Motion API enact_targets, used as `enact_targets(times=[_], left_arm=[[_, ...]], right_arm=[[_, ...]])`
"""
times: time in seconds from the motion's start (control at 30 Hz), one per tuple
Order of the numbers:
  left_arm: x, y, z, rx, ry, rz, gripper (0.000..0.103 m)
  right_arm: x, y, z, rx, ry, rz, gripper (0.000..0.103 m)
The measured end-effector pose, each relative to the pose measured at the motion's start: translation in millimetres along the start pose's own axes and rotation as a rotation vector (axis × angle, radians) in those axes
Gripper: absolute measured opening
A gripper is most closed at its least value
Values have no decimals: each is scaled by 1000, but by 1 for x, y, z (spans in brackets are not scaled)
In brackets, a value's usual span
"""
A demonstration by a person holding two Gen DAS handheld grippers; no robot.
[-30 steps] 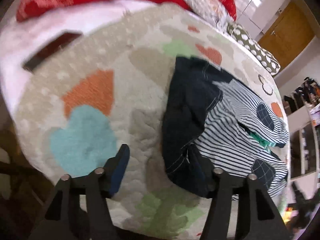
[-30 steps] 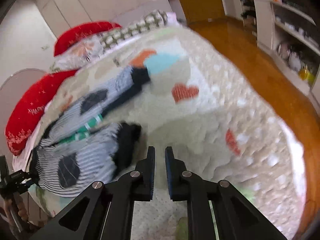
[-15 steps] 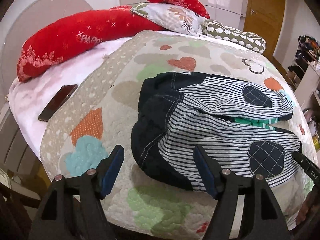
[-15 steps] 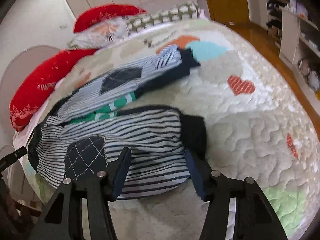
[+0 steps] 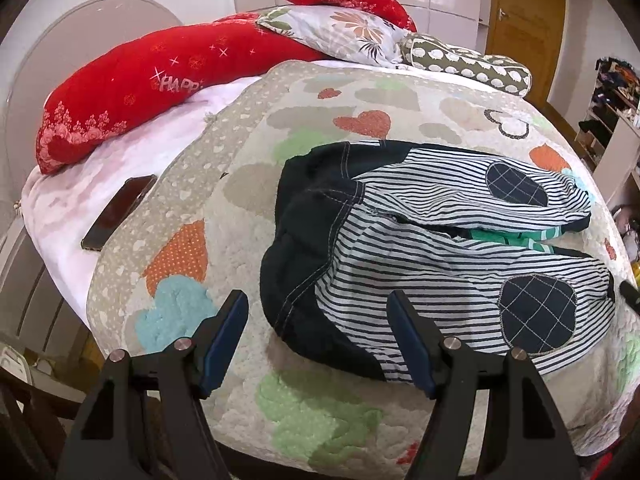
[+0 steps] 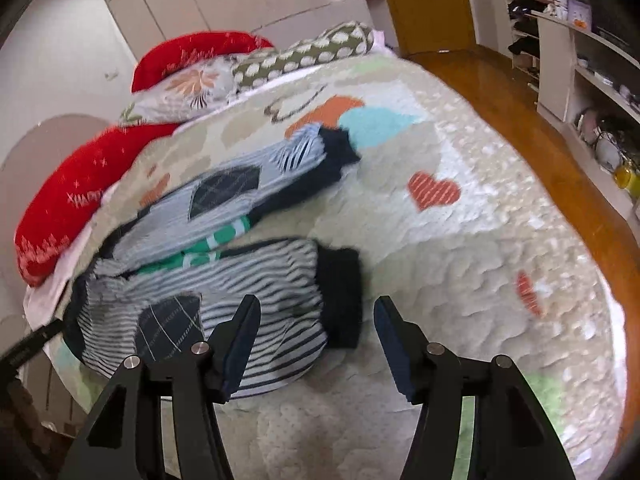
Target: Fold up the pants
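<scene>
**Striped pants spread on the quilt, both grippers gaping and empty**

The striped pants (image 5: 440, 248) lie unfolded on the heart-patterned quilt (image 5: 248, 208), legs apart. In the left wrist view the dark waistband is at about 9 o'clock of the garment and the two legs run toward 3 o'clock, each with a dark checked knee patch; a strip of green-striped fabric (image 5: 516, 238) shows in the gap between the legs. The left gripper (image 5: 318, 330) hovers above the waistband end, its blue-padded fingers spread wide with nothing between them.

In the right wrist view, which is somewhat blurred, the pants (image 6: 224, 268) sit at 9 to 10 o'clock of the frame, dark cuffs pointing toward the centre. The right gripper (image 6: 318, 330) hangs above the cuff of the nearer leg, fingers likewise spread wide and holding nothing.

A long red pillow (image 5: 152, 88) lies along the quilt's edge at 10 o'clock in the left view, with a floral pillow (image 5: 340, 34) and a spotted bolster (image 5: 468, 66) around 12 to 1 o'clock. A dark phone (image 5: 119, 212) rests on the pale sheet (image 5: 72, 208) at 9 o'clock, beside the quilt.
</scene>
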State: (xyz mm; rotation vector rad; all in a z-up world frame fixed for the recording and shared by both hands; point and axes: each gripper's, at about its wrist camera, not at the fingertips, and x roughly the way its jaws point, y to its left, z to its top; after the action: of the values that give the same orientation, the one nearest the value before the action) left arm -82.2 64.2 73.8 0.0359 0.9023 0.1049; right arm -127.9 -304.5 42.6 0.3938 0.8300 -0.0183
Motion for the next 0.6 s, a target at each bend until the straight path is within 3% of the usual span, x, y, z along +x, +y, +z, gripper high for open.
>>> enact_targets(times=[0.13, 0.33, 0.47, 0.6], left_arm=[[6, -3, 4, 14, 11, 9, 71], [17, -10, 16, 44, 48, -15, 71], [22, -8, 54, 23, 80, -154, 71], [40, -19, 106, 38, 95, -295, 83]], right_arm=[[-10, -6, 14, -4, -21, -5, 64], [5, -1, 34, -55, 18, -8, 64], [10, 16, 59, -149, 15, 13, 64], [19, 37, 96, -238, 9, 48, 64]])
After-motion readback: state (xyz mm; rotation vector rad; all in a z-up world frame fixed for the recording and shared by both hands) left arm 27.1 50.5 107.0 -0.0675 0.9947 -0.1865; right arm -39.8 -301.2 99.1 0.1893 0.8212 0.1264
